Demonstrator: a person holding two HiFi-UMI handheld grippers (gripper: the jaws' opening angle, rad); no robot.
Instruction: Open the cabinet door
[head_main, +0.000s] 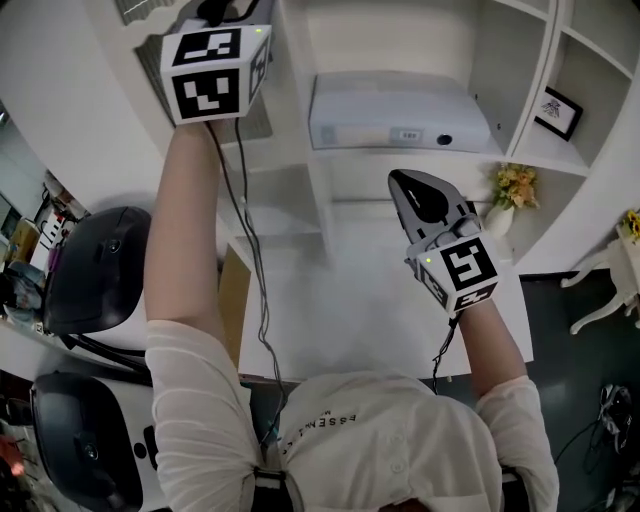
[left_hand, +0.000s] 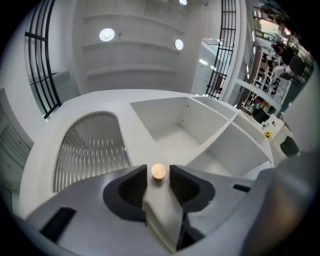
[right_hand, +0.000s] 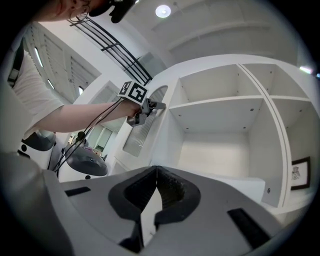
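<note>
Tan knob (left_hand: 158, 171) on the cabinet door (left_hand: 90, 150) sits unpinched between the parted left tongs (left_hand: 158, 169), so grasping appears under way; clamp, then pull; right tongs (right_hand: 156, 170) clenched empty.

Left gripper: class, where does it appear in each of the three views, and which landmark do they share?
Head view: left gripper top left, on the raised arm.
Left gripper view: bottom centre, jaws either side of a round knob.
Right gripper view: upper left of centre, at the ribbed cabinet door.
Shared landmark: that ribbed cabinet door.
</note>
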